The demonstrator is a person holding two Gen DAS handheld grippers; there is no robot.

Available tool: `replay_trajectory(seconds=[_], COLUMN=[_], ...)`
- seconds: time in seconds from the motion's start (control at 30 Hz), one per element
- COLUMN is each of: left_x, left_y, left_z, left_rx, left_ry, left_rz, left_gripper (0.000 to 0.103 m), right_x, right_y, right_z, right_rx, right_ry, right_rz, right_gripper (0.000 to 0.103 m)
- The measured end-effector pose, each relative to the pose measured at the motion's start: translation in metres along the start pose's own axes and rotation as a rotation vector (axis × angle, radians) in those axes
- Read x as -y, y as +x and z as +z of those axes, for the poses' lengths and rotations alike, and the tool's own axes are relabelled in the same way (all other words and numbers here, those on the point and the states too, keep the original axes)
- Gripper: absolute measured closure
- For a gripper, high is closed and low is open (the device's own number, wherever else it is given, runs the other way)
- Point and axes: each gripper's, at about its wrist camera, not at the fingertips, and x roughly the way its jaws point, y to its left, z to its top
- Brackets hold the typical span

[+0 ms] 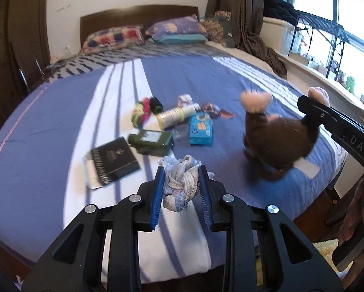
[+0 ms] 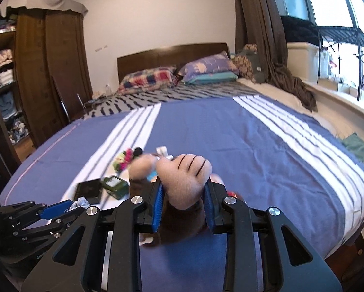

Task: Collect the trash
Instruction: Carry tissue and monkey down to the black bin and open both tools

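A crumpled white rag point(image 1: 180, 181) is being pinched by the left gripper point(image 1: 182, 187) above the bed's point(image 1: 60, 112) near edge; a brown plush toy point(image 1: 274, 143) is being clamped by the right gripper point(image 2: 182, 194) to its right.

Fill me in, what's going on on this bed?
A person is clearing clutter off the bed with two handheld grippers. The left gripper is shut on a wad of white rope or cloth at the near edge. The right gripper is shut on a brown plush monkey by one pink foot, holding it above the blanket. On the blanket lie a black book, a green bottle, a blue packet, a pale bottle and small scraps.
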Motion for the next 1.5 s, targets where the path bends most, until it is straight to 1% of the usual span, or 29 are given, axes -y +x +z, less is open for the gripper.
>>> replay_trajectory(seconds=[0.07, 0.2, 0.37, 0.5, 0.6, 0.7, 0.83, 0.93, 1.2, 1.33, 1.43, 1.5], left_x=[-0.003, -0.007, -0.013, -0.016, -0.016, -0.016, -0.014, -0.012, -0.015, -0.013, -0.012, -0.011], left_y=[-0.019, -0.054, -0.1, -0.134, -0.15, -0.16, -0.156, -0.142, -0.099, -0.082, -0.063, -0.051], left_z=[-0.001, -0.009, -0.025, -0.044, -0.061, -0.082, -0.111, -0.136, -0.199, -0.221, -0.235, -0.24], left_rx=[0.023, 0.052, 0.092, 0.123, 0.126, 0.114, 0.066, 0.003, -0.168, -0.235, -0.29, -0.312], left_ry=[-0.006, -0.03, -0.053, -0.062, -0.073, -0.088, -0.092, -0.096, -0.102, -0.104, -0.114, -0.116], left_rz=[0.025, 0.032, 0.057, 0.073, 0.094, 0.093, 0.086, 0.063, 0.027, 0.006, -0.019, -0.034], left_gripper=[0.076, 0.076, 0.076, 0.076, 0.076, 0.076, 0.076, 0.076, 0.076, 0.076, 0.076, 0.076], right_x=[-0.007, -0.015, -0.032, -0.042, -0.048, -0.052, -0.059, -0.061, -0.07, -0.078, -0.077, -0.077], right_y=[-0.016, -0.044, -0.084, -0.114, -0.129, -0.136, -0.137, -0.131, -0.117, -0.106, -0.09, -0.076], right_z=[0.002, 0.004, -0.002, -0.01, -0.021, -0.037, -0.066, -0.091, -0.143, -0.167, -0.179, -0.191], right_rx=[0.016, 0.023, 0.036, 0.046, 0.037, 0.014, -0.052, -0.123, -0.257, -0.322, -0.366, -0.399], right_ry=[-0.011, -0.019, -0.055, -0.074, -0.088, -0.098, -0.122, -0.126, -0.133, -0.145, -0.133, -0.128], right_rz=[0.011, 0.054, 0.108, 0.141, 0.167, 0.189, 0.214, 0.228, 0.241, 0.249, 0.247, 0.24], right_gripper=[0.074, 0.074, 0.074, 0.074, 0.074, 0.074, 0.074, 0.074, 0.074, 0.074, 0.074, 0.074])
